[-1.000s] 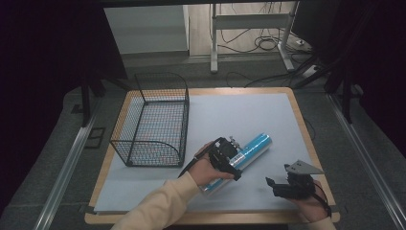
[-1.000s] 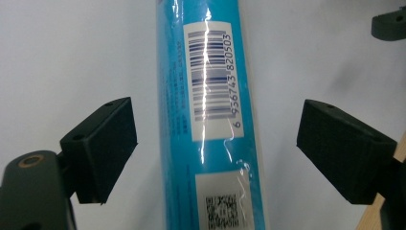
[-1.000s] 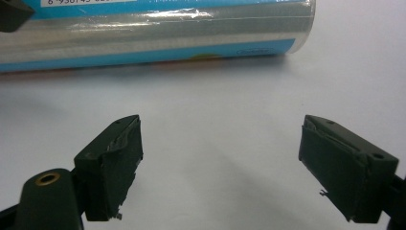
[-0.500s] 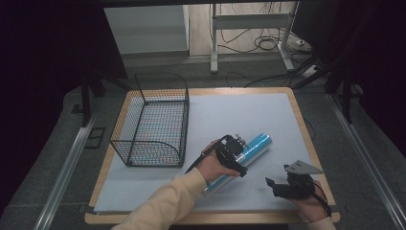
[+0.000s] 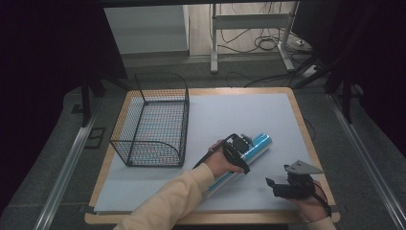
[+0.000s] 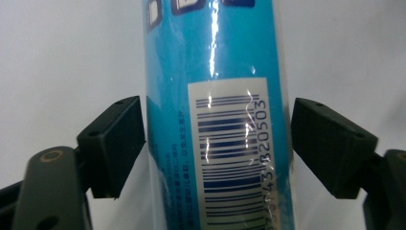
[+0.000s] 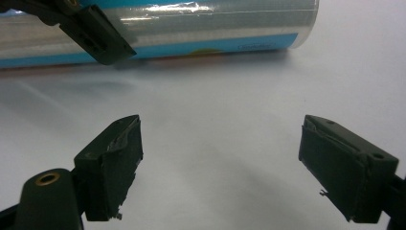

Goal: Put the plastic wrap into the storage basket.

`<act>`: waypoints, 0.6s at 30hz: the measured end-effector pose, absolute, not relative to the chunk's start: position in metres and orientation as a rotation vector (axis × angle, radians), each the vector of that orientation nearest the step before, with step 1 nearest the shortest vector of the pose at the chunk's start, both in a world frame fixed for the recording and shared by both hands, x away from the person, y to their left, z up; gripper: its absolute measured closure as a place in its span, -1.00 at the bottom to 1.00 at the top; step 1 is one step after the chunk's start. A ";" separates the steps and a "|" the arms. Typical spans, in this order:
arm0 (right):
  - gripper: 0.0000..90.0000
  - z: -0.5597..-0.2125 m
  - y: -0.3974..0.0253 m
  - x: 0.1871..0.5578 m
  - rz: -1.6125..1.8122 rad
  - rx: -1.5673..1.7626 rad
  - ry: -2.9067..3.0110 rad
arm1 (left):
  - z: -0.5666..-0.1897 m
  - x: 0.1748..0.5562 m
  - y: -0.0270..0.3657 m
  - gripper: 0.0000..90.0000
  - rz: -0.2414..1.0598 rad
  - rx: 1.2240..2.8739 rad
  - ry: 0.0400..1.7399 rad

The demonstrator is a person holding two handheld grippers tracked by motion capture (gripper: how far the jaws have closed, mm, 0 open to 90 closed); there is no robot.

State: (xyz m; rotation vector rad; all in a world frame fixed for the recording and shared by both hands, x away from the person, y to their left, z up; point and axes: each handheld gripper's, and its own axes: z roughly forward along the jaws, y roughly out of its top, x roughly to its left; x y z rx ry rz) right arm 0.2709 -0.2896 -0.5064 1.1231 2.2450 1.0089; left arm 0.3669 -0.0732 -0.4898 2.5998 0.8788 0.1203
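A blue tube (image 5: 259, 143) with a clear wrapper and a barcode label lies flat on the white mat (image 5: 230, 110), pointing toward the far right. My left gripper (image 5: 238, 153) is down over its middle. In the left gripper view the tube (image 6: 215, 72) runs up between the two black jaws, which stand open with one on each side and a thin gap on each. My right gripper (image 5: 273, 184) rests near the table's front right, open, with nothing between its fingers (image 7: 112, 163). In its view the tube (image 7: 201, 24) lies ahead, with a jaw of the left gripper (image 7: 95, 36) against it.
A black wire basket (image 5: 153, 124) stands at the left of the mat, open at the top. The wooden table edge (image 5: 306, 129) frames the mat. Bare mat lies beyond the tube and between the two grippers.
My left gripper has slid a little right and farther along the tube, and now straddles its middle. The right gripper and the tube have stayed where they were.
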 end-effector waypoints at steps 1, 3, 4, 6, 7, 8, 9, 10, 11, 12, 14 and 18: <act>-0.66 -0.506 -0.290 0.271 1.006 1.125 2.245 | -0.490 0.367 -0.073 -0.50 0.120 2.603 0.880; -0.66 -0.507 -0.290 0.271 1.004 1.127 2.245 | -0.491 0.369 -0.073 -0.46 0.110 2.601 0.897; -0.66 -0.507 -0.290 0.272 1.000 1.131 2.245 | -0.491 0.369 -0.073 -0.44 0.098 2.604 0.898; -0.66 -0.507 -0.290 0.272 0.998 1.134 2.239 | -0.492 0.371 -0.072 -0.34 0.064 2.611 0.897; -0.65 -0.506 -0.291 0.271 1.000 1.136 2.236 | -0.491 0.371 -0.072 -0.33 0.052 2.608 0.896; -0.65 -0.506 -0.291 0.271 1.004 1.136 2.232 | -0.491 0.372 -0.072 -0.32 0.049 2.615 0.901; -0.65 -0.506 -0.291 0.271 1.004 1.136 2.232 | -0.491 0.372 -0.072 -0.32 0.049 2.615 0.901; -0.65 -0.506 -0.291 0.271 1.004 1.136 2.229 | -0.490 0.372 -0.073 -0.32 0.044 2.617 0.905; -0.65 -0.505 -0.291 0.271 1.004 1.137 2.227 | -0.490 0.373 -0.073 -0.32 0.037 2.612 0.914; -0.65 -0.505 -0.291 0.271 1.004 1.137 2.226 | -0.490 0.373 -0.073 -0.31 0.030 2.610 0.919; -0.65 -0.505 -0.291 0.271 1.005 1.138 2.220 | -0.490 0.376 -0.072 -0.31 0.006 2.612 0.923; -0.65 -0.504 -0.292 0.271 1.013 1.138 2.211 | -0.488 0.380 -0.071 -0.31 -0.031 2.621 0.937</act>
